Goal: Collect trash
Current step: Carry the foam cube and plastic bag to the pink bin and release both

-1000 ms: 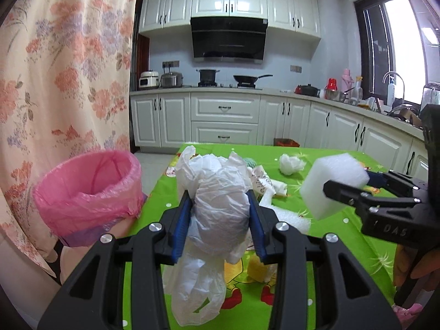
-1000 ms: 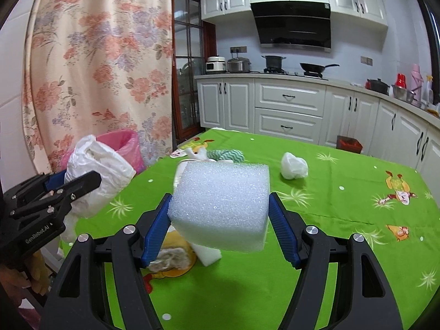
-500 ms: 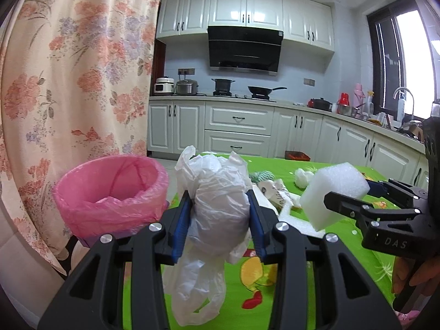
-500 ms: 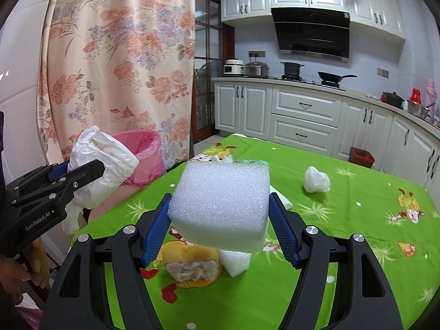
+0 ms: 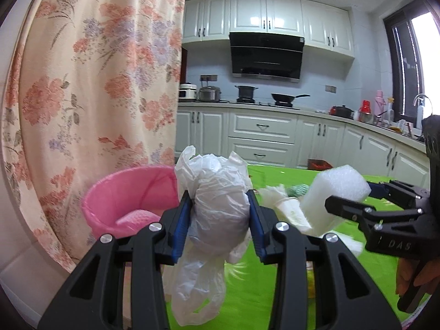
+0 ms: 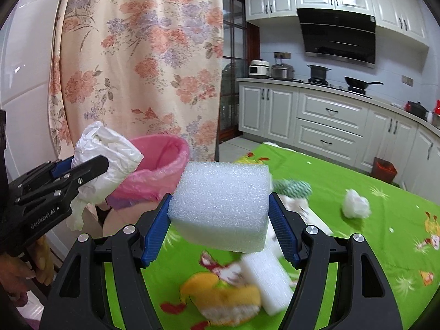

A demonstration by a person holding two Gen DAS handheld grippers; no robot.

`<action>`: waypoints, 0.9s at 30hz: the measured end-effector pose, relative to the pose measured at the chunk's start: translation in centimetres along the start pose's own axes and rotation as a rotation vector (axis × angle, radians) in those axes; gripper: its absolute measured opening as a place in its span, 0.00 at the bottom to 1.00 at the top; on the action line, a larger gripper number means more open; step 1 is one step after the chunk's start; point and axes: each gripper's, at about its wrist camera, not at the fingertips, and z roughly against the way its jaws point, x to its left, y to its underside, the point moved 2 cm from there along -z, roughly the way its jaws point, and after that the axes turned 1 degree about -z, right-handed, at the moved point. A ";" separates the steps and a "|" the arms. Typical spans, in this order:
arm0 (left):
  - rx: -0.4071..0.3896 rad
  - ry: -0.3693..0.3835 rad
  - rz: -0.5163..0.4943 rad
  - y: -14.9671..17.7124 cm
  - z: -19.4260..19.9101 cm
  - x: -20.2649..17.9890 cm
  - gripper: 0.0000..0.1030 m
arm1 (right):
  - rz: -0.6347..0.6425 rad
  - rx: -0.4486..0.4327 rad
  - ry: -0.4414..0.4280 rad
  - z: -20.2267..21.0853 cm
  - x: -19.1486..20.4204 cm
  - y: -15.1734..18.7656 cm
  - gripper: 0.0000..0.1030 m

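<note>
My left gripper is shut on a crumpled white plastic bag, held in the air just right of a bin lined with a pink bag. The bag also shows in the right wrist view, in front of the pink bin. My right gripper is shut on a white foam block, held above the green table; the block also shows in the left wrist view. On the table lie a second foam piece, a crumpled white wad and a green-white cloth.
A flowered curtain hangs right behind the bin. The green tablecloth carries a piece of bread near its front edge. White kitchen cabinets and a small red bin stand beyond the table.
Both grippers have moved left toward the pink bin with their loads; the bin now sits closer and more central in both views. Neither grip has changed.
</note>
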 end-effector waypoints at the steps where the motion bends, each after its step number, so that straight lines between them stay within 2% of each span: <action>1: -0.001 -0.008 -0.002 -0.1 -0.2 0.4 0.37 | -0.002 -0.003 -0.009 -0.4 0.2 -0.5 0.64; 12: -0.015 -0.092 0.019 -3.3 -3.0 7.3 0.38 | 0.026 -0.004 -0.129 -6.6 4.0 -4.8 0.64; 18: 0.022 -0.117 0.012 -3.9 -6.2 10.7 0.38 | 0.068 0.005 -0.181 -10.2 6.9 -6.6 0.64; 27: 0.094 -0.120 0.075 -3.5 -10.5 15.7 0.38 | 0.112 0.039 -0.227 -15.1 9.5 -8.0 0.64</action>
